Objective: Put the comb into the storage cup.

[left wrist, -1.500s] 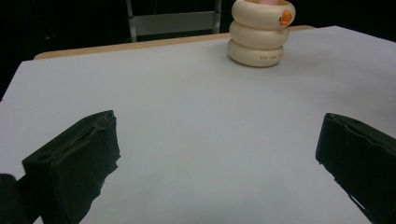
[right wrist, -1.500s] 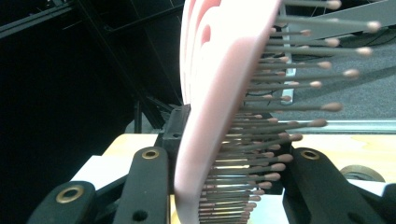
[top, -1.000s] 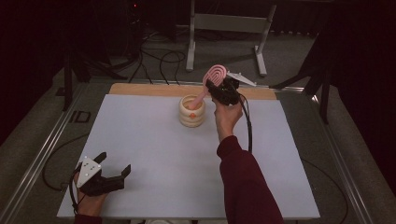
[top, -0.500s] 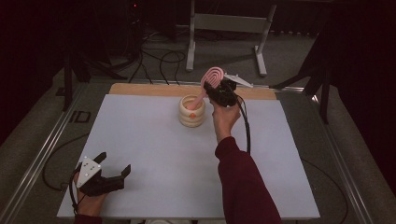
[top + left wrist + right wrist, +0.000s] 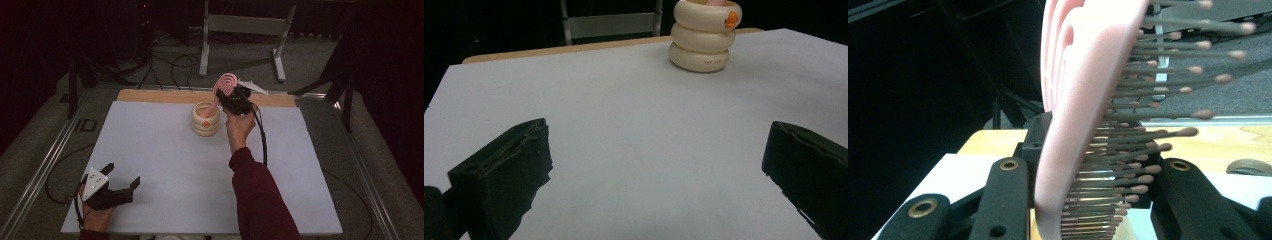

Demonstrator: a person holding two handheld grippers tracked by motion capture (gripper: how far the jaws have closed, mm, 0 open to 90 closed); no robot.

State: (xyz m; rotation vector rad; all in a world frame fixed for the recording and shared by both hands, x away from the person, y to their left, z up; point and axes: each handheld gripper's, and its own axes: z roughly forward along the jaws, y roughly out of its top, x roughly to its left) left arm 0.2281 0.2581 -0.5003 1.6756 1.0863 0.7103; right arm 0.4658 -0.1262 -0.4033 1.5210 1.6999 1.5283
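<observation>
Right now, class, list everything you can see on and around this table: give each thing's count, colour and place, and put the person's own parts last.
Hairbrush: one, pink, head up in the right gripper's jaws, handle slanting down into the holder.
Holder: one, cream, three stacked rings with an orange spot, far middle of the table.
Table: one, white top with a wooden strip along the far edge.
Metal stand: one, grey, on the floor behind the table.
Cables: several, black, on the floor behind the table.
Right gripper: one, black, shut on the hairbrush, just right of the holder.
Left gripper: one, black with a grey plate, jaws open, near left corner.
Sleeve: one, dark red, right arm.
</observation>
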